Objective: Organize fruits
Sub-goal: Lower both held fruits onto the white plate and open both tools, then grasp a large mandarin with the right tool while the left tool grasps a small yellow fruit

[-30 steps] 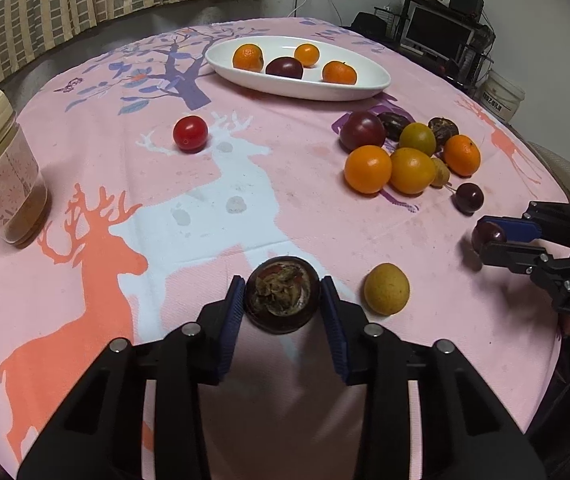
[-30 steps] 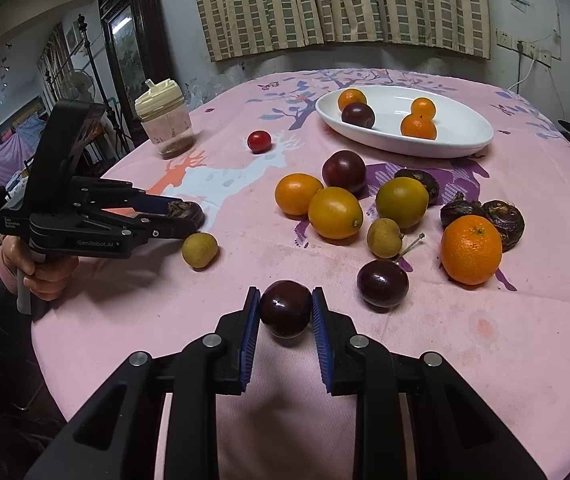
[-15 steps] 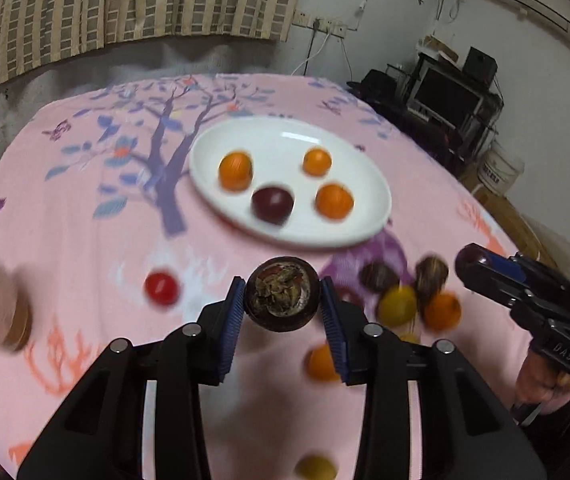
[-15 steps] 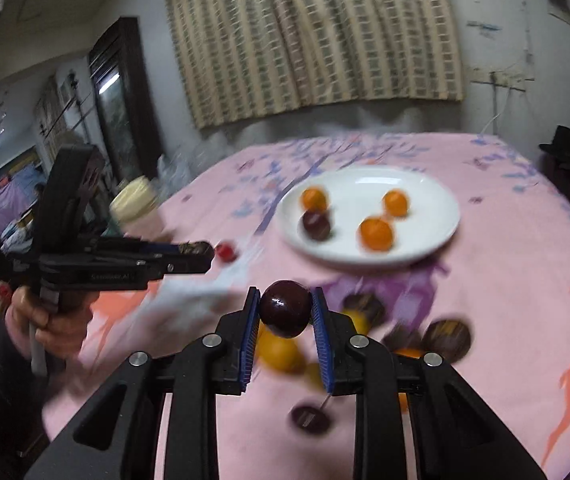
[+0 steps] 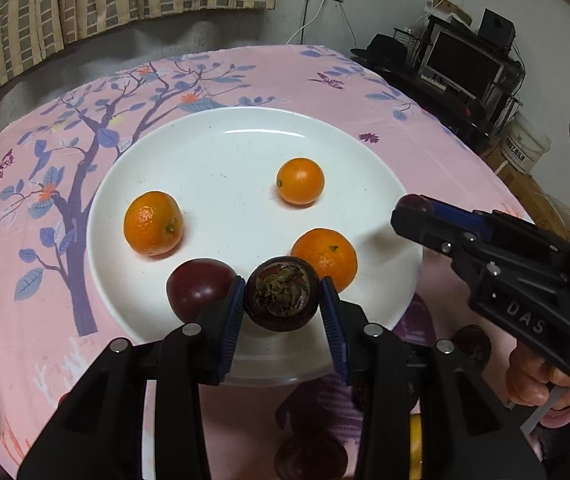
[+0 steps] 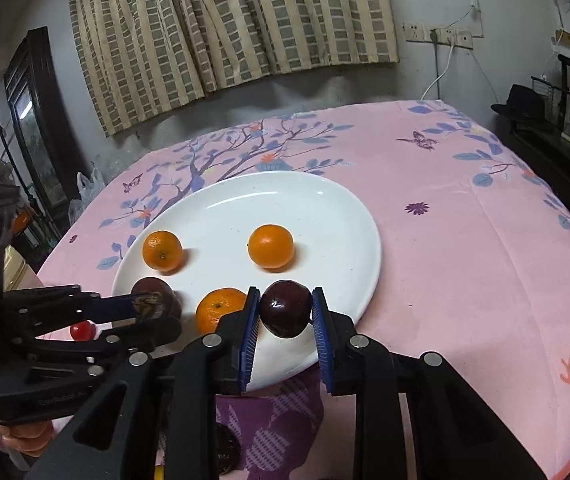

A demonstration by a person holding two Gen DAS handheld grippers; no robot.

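fruits: two held in the air, four lying on the plate
left gripper: pinching a dark mangosteen between blue pads, dried calyx end facing the camera; held over the plate's near edge
right gripper: pinching a glossy dark plum; over the plate's near-right rim
plate: white oval on the pink tablecloth; holds three oranges, left, far and near; also a dark purple fruit, just beside the left gripper's left pad
off plate: red cherry tomato on the cloth, partly behind the left gripper in the right wrist view; dark fruits below both grippers, mostly hidden
hand: on the right gripper's handle
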